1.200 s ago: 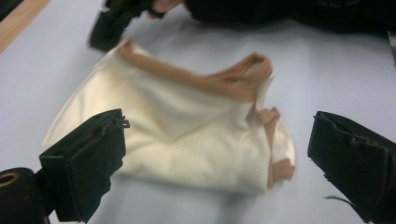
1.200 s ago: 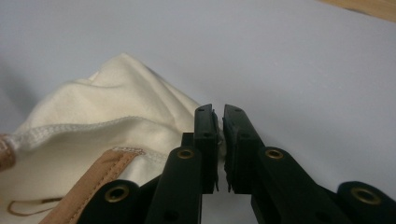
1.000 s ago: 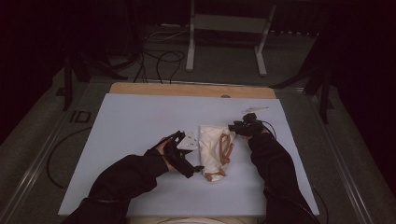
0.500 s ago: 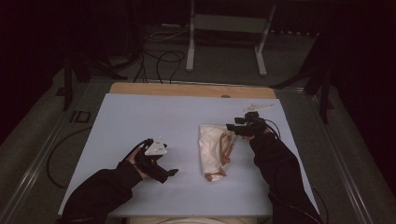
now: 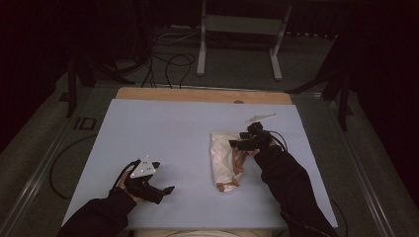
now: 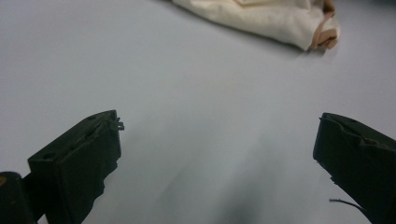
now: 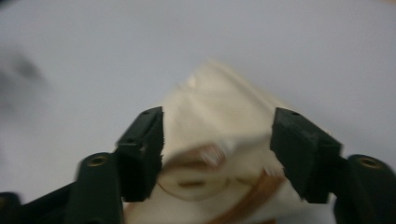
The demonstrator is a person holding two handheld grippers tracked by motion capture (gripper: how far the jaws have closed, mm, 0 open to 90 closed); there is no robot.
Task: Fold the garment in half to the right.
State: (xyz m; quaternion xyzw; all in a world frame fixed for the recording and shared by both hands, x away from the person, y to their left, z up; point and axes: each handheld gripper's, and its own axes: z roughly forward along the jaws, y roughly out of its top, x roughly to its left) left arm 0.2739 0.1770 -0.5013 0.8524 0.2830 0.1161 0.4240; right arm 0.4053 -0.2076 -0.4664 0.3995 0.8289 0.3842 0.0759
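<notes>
A folded cream cloth (image 5: 225, 160) with tan trim lies on the pale blue table (image 5: 163, 128), right of the middle and a little toward the person's edge. The right gripper (image 5: 236, 143) hangs over the far right part of the cloth; in the right gripper view its jaws stand apart on either side of the cream fabric (image 7: 219, 140), and they have just been opening, with the cloth beneath and between them but not pinched. The left gripper (image 5: 165, 190) sits low near the table's near left corner, well apart from the cloth. In the left gripper view its jaws are spread wide with nothing between them but bare table, and the cloth (image 6: 275, 18) lies far ahead at the top edge
</notes>
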